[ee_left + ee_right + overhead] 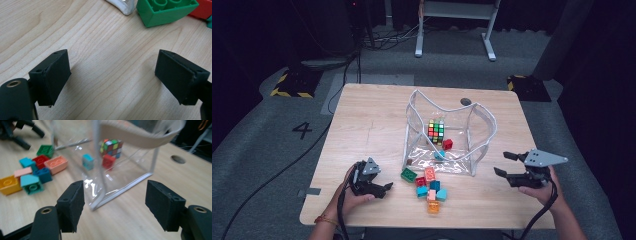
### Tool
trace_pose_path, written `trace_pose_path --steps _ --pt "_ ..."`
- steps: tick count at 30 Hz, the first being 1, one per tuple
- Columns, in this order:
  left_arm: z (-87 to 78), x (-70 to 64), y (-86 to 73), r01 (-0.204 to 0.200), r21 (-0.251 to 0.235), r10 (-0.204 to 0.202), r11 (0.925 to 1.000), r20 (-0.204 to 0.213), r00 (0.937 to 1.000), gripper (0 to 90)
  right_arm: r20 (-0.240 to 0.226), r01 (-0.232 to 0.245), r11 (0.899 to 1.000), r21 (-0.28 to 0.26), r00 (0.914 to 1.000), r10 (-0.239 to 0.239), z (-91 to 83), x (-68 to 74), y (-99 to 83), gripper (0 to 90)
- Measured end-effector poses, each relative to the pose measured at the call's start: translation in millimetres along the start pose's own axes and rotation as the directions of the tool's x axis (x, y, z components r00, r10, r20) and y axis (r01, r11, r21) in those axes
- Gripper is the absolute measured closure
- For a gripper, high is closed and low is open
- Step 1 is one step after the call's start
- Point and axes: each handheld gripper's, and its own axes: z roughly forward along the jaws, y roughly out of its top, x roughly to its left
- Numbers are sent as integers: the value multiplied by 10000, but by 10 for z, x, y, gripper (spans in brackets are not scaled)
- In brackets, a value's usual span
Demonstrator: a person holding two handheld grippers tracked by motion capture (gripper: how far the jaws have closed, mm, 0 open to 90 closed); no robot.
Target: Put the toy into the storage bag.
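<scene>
High view puts the left claw (379, 189) low on the pale wooden counter (362, 120), jaws spread and holding nothing, aimed toward the heap of plastic toy bricks just in front of the clear plastic pouch with white piping (477, 145). Nearest to it lies the green two-stud building brick (408, 174), just ahead and slightly to the claw's right, apart from the jaws. In the left gripper view that green brick (165, 11) sits beyond the right-hand jaw, at the top edge, so the claw is not yet lined up on it; its long axis runs roughly across the claw's line of approach. My judgement is that a short forward push with a small swing to the right would bring the brick between the jaws.

Across the counter, the right claw (507, 163) hovers off the pouch's near right corner, jaws also wide apart and empty. Right gripper view shows that corner (100, 202) between them, with the multicoloured puzzle cube (111, 147) and a red brick (108, 160) inside. For the green brick, the left claw is clearly nearer.
</scene>
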Motion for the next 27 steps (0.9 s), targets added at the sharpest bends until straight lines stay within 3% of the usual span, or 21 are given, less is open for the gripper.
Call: trace_pose_path --steps 6,12,16,18,19,20,21,23,27 --pt "0 0 0 2 -2 -2 10000 -5 10000 130 -808 294 9986 444 9964 -257 240 278 -155 339" --pt "0 0 0 5 -2 -5 10000 -3 10000 130 -1670 611 9969 500 9846 -520 498 528 -153 385" --pt "0 0 0 4 -2 -4 10000 -2 10000 130 -2272 1043 9929 567 9698 -889 732 698 -109 393" --pt "0 0 0 5 -1 -5 10000 -2 10000 130 -2467 1065 9928 557 9649 -896 822 771 -93 397" --pt "-1 0 0 6 8 -6 10000 5 10000 130 -2736 1093 9925 548 9576 -903 878 815 -82 405" --pt "-1 0 0 6 8 -6 10000 5 10000 130 -2736 1093 9925 548 9576 -903 878 815 -82 405" --pt "0 0 0 5 1 -5 10000 -2 10000 130 -3016 1335 9897 511 9468 -1121 964 882 -70 416" --pt "0 0 0 2 1 -2 10000 5 10000 130 -3297 1454 9881 505 9363 -1209 1023 950 -54 422" --pt "0 -1 0 12 2 -12 10000 13 10000 130 -3306 1807 9800 831 9327 -1440 1107 1057 -29 429"
